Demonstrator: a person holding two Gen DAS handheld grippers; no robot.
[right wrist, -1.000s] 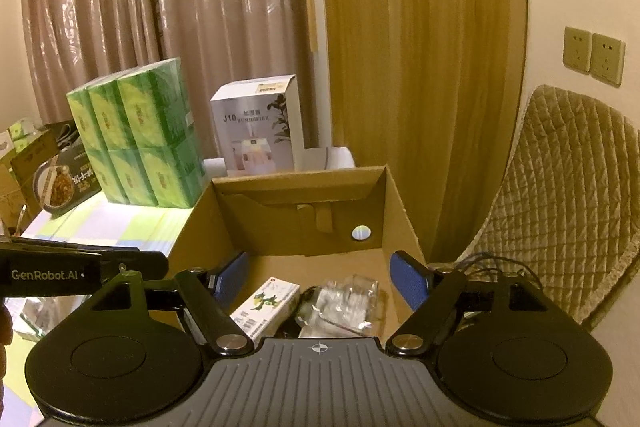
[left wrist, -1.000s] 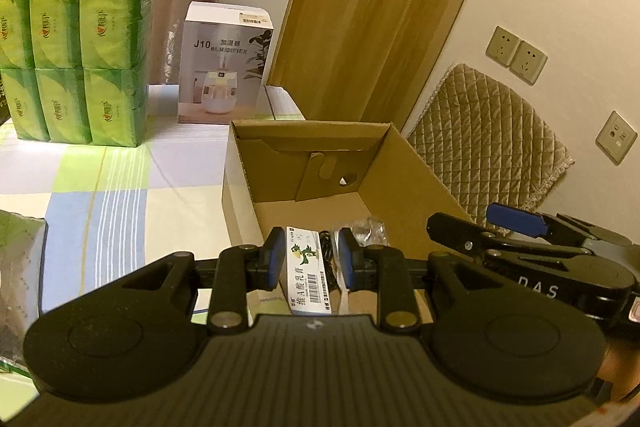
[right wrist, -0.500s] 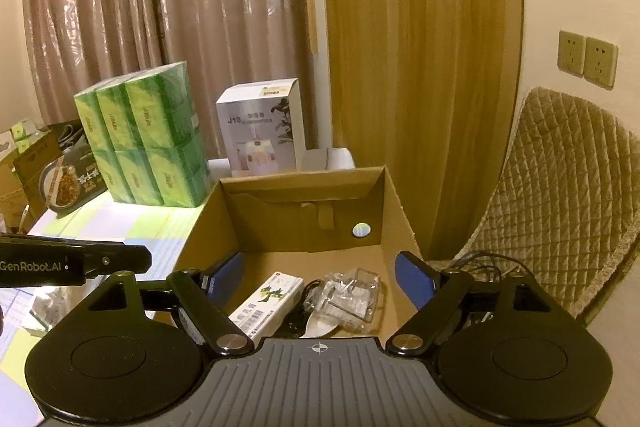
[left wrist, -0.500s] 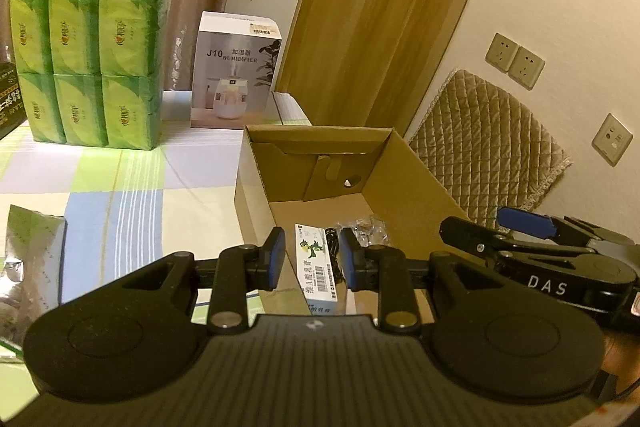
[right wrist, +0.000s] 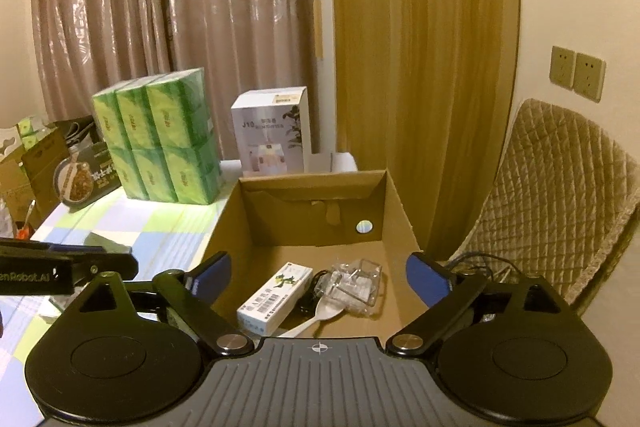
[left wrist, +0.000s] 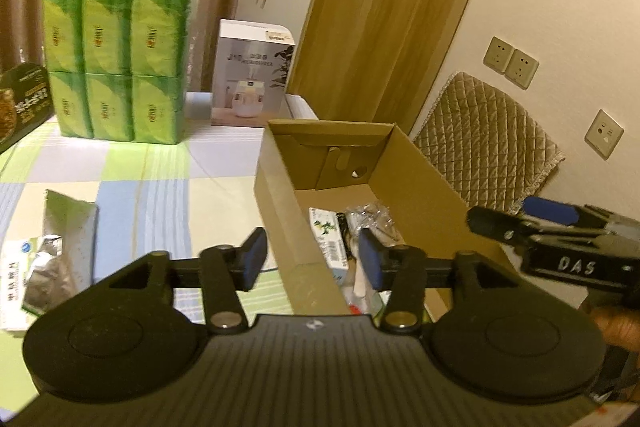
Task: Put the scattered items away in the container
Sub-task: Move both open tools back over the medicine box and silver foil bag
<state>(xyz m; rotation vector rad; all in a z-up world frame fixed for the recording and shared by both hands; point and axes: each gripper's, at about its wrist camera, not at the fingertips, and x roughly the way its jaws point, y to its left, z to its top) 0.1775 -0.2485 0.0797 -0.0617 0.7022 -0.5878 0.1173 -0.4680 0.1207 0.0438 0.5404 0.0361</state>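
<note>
An open cardboard box (left wrist: 280,195) stands on the checked tablecloth. Inside it lie a white carton with green print (right wrist: 276,297), a clear plastic packet (right wrist: 356,285), a white plastic spoon (right wrist: 316,317) and something black (right wrist: 310,293). My left gripper (left wrist: 312,261) is open and holds nothing; it hovers over the box's near left corner, just behind the carton (left wrist: 326,235). My right gripper (right wrist: 320,275) is open above the box's (right wrist: 394,203) near end, with nothing between its fingers. A silver foil pouch (left wrist: 68,227) and a white packet (left wrist: 16,275) lie on the cloth to the left.
Green tissue packs (left wrist: 116,67) and a white humidifier box (left wrist: 250,75) stand at the back of the table, a dark food box (left wrist: 22,99) at far left. A quilted chair (right wrist: 560,195) is right of the box, by the wall. A hand (left wrist: 616,323) holds the right gripper.
My left gripper opened and let go of the white carton, which now lies in the box. It then drew back and to the left. The right gripper pulled back slightly, still open.
</note>
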